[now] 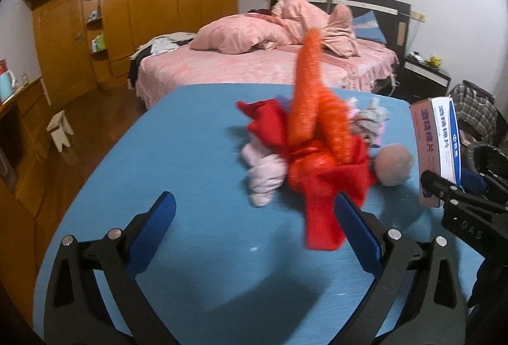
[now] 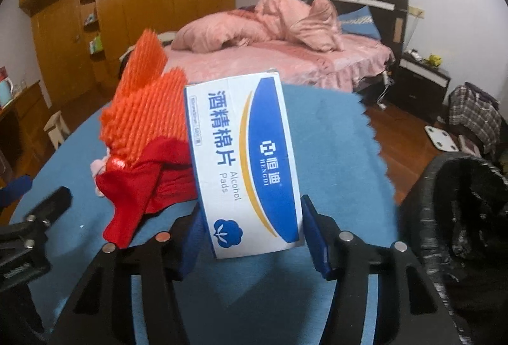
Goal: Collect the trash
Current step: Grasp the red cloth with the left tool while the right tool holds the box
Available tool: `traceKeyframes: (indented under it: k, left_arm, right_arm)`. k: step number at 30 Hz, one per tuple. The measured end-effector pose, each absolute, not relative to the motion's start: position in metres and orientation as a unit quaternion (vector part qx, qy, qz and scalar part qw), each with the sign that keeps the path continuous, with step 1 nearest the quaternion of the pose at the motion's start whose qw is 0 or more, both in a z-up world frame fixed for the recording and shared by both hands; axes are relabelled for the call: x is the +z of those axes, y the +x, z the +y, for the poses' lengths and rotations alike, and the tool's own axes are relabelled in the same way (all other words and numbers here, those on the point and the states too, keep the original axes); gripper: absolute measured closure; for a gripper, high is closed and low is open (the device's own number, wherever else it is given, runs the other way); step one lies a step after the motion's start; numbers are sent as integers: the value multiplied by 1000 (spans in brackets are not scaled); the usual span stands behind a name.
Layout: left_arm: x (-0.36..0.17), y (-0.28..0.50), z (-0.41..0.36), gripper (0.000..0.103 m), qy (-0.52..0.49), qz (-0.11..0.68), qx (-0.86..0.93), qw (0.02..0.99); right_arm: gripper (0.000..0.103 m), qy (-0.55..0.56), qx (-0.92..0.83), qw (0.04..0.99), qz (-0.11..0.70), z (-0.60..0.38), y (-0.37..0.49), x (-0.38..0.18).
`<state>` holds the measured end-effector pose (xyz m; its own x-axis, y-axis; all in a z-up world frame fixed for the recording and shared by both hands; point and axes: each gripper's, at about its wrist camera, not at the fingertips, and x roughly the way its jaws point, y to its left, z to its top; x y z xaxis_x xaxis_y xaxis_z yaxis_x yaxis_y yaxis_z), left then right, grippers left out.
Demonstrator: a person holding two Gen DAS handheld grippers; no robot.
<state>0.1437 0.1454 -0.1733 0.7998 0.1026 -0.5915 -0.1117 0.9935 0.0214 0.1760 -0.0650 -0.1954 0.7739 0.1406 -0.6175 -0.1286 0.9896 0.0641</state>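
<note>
While the right gripper [image 2: 250, 237] stands over the blue table cover [image 2: 343, 154], its blue pads flank the lower end of the alcohol pad box [image 2: 244, 160] and appear clamped on its two narrow sides, with the box standing upright between them. Seen from the left wrist, the same box [image 1: 436, 148] sits at the right edge of the table, with the right gripper's black frame just below it. The step in hand is judged to be the pickup of this box as one item of trash. Beside the box on its left lies a heap made up of an orange mesh net [image 1: 312, 110], a red cloth [image 1: 327, 186], a pale pink crumpled wad [image 1: 265, 178] and a pinkish ball [image 1: 393, 165]; all rest on the cover. The left gripper [image 1: 254, 227] has its jaws wide apart and holds nothing; the hanging tip of the red cloth overlaps its right-hand pad in the picture, but contact cannot be confirmed. A dark bin lined with a black bag [image 2: 460, 205] stands just beside the table on the right. The next move calls for a firm hold on the box, a lift clear of the cover, a carry rightward over the bin's rim, and release there. The heap remains to be collected afterward.
</note>
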Motion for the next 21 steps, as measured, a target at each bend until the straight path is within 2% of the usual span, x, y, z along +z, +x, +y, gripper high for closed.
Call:
traceKeyframes:
  k: [2,5,13,16,17,18,21]
  left_arm:
    - [-174,147,138,10,-5,311,48,949]
    - [-177,156,120,22,-1,319,28,947]
    - [-184,179,83,32,17,325,8,946]
    - [-192,188,71,59,33,341,8,939]
    - [-196,192,70,78,39,351,6,936]
    - [-199,195,67,92,42,361,1,932]
    - [-197,191,68,98,38,350,-1,936]
  right_arm:
    - [46,20,61,941,333,-76,176,-195]
    - [46,23,48,938,343,-88,179,-199]
    - [46,26,35,931,363,-108,184,-210]
    - [46,27,35,928,369,-110,185,-214]
    - [46,29,36,927,371,-110,185,-215]
    - [46,30,36,927,373,-111,186,-217]
    - [46,30,38,927,373,-111,186,-217]
